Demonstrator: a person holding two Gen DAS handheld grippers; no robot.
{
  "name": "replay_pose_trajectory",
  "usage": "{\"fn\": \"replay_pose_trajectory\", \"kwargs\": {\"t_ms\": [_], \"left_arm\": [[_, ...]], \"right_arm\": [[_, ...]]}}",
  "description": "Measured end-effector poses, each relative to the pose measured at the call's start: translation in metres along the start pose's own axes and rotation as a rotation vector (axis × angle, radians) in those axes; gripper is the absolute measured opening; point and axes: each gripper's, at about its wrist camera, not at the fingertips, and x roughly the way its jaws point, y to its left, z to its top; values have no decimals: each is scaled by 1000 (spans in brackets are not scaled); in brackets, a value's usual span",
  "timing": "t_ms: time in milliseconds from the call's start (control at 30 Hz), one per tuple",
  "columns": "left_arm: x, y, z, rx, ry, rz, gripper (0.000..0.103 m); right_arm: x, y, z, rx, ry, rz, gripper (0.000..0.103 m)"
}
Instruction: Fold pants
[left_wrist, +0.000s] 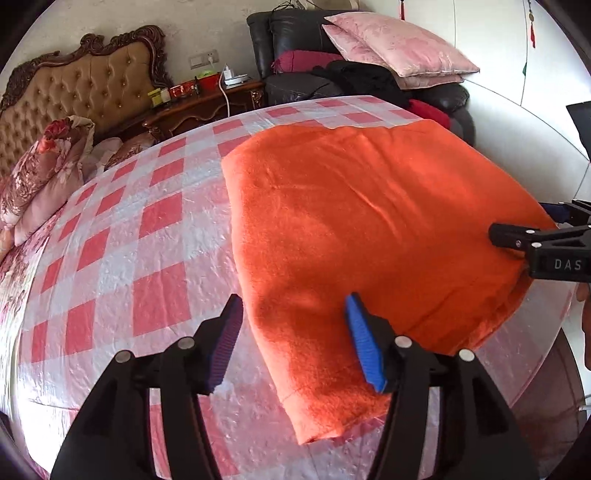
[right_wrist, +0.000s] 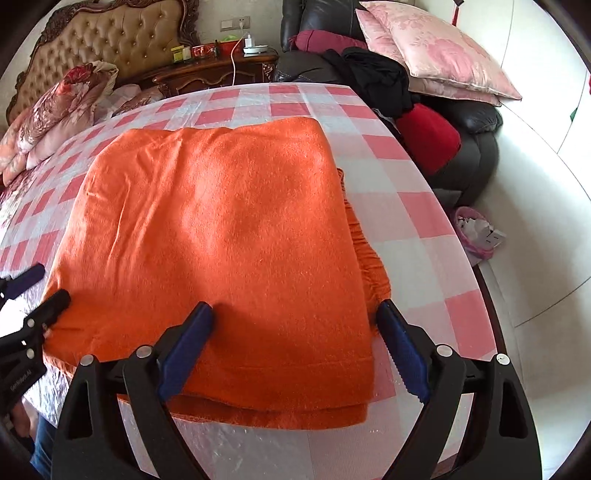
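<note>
The orange pants lie folded into a broad, flat rectangle on a table covered with a pink-and-white checked cloth under clear plastic. The bundle sits toward the table's near edge, its layered hem lying along that edge, and a gathered waistband shows along its right side in the right wrist view. The left gripper hangs over the near left corner of the bundle; its jaws stand apart, one blue pad over the fabric, the other over bare cloth beside the pants' left edge, and neither presses on the fabric. The right gripper stands with jaws wide over the bundle's near right part, one finger over the orange surface, the other at the right edge by the waistband; nothing is clamped between them. Whether the tips touch the fabric cannot be told. Beyond the table stand a tufted headboard, a dark wooden nightstand and a black leather chair bearing pink pillows.
</note>
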Motion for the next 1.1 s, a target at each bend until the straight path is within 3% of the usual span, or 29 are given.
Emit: {"fn": "replay_pose_trajectory", "kwargs": {"t_ms": [233, 367, 433, 533, 667, 1100], "left_arm": [[-10, 9, -13, -21, 2, 32, 59], [-33, -4, -8, 2, -101, -60, 60], [-28, -14, -9, 14, -75, -99, 62], [-15, -21, -17, 29, -19, -88, 63], [-16, -19, -19, 26, -23, -85, 69], [-29, -16, -17, 29, -39, -59, 70]], "right_arm": [[-3, 1, -7, 11, -6, -5, 86], [-9, -3, -7, 78, 33, -11, 86], [-16, 2, -4, 71, 26, -34, 86], [-21, 6, 1, 52, 11, -56, 86], [-22, 2, 4, 64, 3, -79, 86], [-18, -13, -3, 80, 25, -107, 86]]}}
